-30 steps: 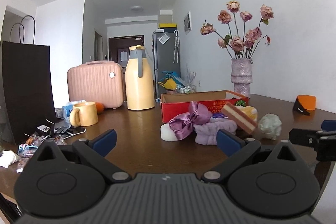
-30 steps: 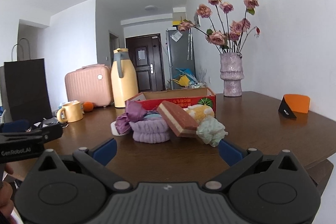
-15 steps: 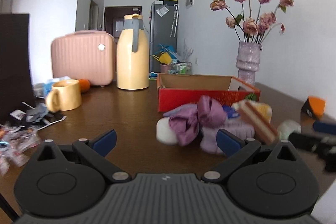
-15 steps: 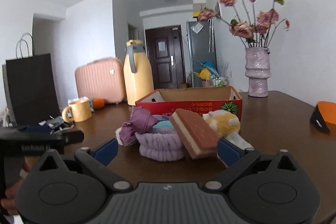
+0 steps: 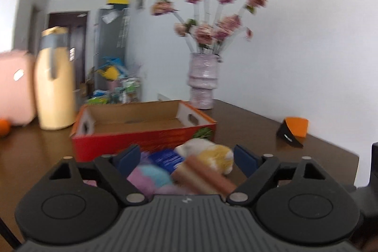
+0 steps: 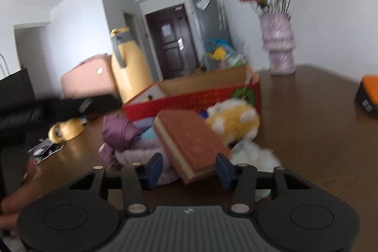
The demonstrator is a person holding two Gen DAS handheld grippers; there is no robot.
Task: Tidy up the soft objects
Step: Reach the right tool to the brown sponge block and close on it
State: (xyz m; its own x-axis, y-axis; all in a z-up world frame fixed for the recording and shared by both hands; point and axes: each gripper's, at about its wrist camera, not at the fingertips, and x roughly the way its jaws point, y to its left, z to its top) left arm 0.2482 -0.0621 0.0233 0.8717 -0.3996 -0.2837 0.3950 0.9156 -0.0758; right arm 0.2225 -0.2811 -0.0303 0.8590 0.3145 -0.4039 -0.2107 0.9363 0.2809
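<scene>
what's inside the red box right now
The red box shows only bare cardboard floor and walls; its near corner is hidden by its front wall. The soft toys lie outside, in front.

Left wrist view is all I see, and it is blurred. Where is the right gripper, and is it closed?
Observer: The right gripper is open, with one finger on each side of the near end of the brown sponge.
Operator: Does anything lie to the right of that sponge?
Observer: Yes, a white fluffy piece lies there, in front of the yellow plush.
Operator: And what is at the left end of the pile?
Observer: A purple bow. Further left there is a yellow mug.
</scene>
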